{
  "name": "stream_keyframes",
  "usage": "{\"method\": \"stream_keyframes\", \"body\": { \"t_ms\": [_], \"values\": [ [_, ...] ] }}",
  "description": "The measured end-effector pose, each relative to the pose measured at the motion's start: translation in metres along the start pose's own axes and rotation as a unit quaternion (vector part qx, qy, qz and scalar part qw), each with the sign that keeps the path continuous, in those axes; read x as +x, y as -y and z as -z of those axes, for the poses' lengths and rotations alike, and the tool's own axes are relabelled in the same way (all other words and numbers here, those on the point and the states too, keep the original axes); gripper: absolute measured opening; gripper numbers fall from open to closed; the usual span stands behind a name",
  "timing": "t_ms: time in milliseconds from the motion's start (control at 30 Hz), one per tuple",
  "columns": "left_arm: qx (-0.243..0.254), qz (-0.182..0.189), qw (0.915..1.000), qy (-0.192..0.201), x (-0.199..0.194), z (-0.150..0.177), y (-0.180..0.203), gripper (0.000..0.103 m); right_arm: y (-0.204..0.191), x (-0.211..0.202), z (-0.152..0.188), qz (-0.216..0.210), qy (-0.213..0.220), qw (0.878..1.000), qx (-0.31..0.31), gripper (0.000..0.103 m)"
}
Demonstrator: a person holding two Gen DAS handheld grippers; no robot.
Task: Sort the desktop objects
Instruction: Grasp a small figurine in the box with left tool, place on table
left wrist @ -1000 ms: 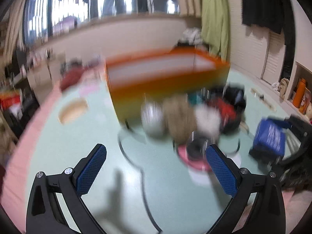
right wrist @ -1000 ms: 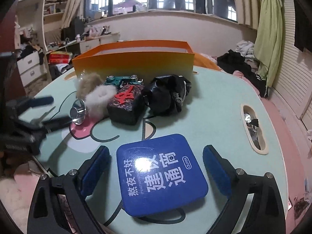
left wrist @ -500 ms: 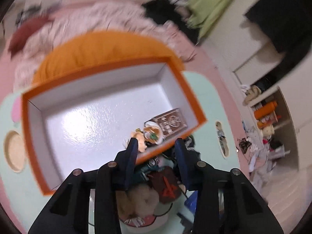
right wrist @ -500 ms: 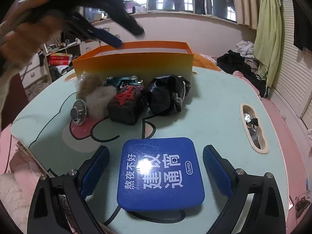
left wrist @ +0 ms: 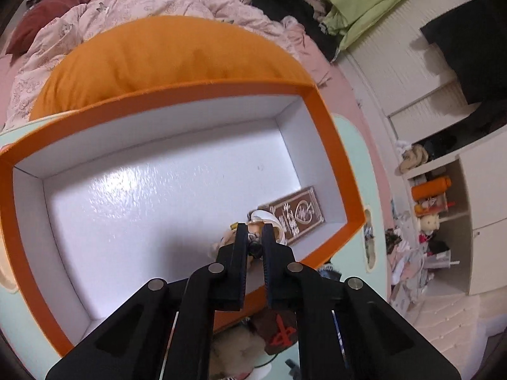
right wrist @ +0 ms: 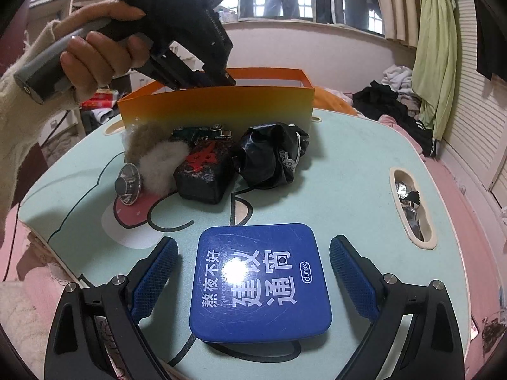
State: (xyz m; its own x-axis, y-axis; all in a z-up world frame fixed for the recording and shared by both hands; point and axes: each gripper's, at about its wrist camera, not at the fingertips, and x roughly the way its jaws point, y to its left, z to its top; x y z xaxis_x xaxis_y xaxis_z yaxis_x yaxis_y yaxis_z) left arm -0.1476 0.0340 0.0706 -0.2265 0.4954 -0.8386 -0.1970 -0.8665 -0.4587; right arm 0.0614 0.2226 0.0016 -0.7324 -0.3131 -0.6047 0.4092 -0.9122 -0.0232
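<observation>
The left gripper [left wrist: 253, 240] reached down into the orange box [left wrist: 336, 145], its jaws drawn nearly together around a small figurine [left wrist: 252, 247]. Only slivers of that figurine showed between the fingers, so whether it was truly pinched could not be told. It lay on the white floor of the box near the front right corner, touching a white ring-shaped piece [left wrist: 269, 218], and just beside that rested a brown embossed tin [left wrist: 294, 213]. From the right wrist camera, the left gripper [right wrist: 221, 79] dipped over the box's near wall [right wrist: 218, 107], held by the person's left hand [right wrist: 98, 50].

The right gripper [right wrist: 252, 281] hovered low over the table [right wrist: 348, 174] with its jaws spread wide and nothing between the pads. The blue tin [right wrist: 259, 285] lay flat on the table between the two blue fingers [right wrist: 155, 275], apart from both.

Farther out, in front of the box, stood a dark block with a red character [right wrist: 204, 171], a crumpled black bag [right wrist: 272, 158] to its right, and tan and white fluffy balls [right wrist: 158, 158] to its left. A small round metal piece [right wrist: 127, 183] leaned against the white fluff. A green toy car [right wrist: 199, 133] sat behind the block, against the box.
</observation>
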Motion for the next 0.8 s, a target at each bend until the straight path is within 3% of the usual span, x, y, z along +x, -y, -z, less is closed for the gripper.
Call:
{"method": "stream_keyframes", "body": {
  "t_ms": [167,400,733,800],
  "values": [
    [0.017,0.027,0.9974,0.064,-0.04,0.004,0.007,0.009,0.0,0.0,0.0,0.0,0.0,1.0,0.0,0.097],
    [0.058,0.073,0.9872,0.13,-0.105,0.041,0.023,0.009,-0.001,0.0,0.0,0.0,0.0,1.0,-0.001,0.097],
    [0.061,0.081,0.9891,0.106,-0.064,0.068,0.024,0.009,-0.001,0.0,0.0,0.0,0.001,1.0,0.0,0.097],
    [0.062,0.107,0.9866,0.107,-0.061,0.072,0.024,0.017,-0.002,0.0,0.0,0.0,0.001,1.0,0.0,0.097]
  ]
}}
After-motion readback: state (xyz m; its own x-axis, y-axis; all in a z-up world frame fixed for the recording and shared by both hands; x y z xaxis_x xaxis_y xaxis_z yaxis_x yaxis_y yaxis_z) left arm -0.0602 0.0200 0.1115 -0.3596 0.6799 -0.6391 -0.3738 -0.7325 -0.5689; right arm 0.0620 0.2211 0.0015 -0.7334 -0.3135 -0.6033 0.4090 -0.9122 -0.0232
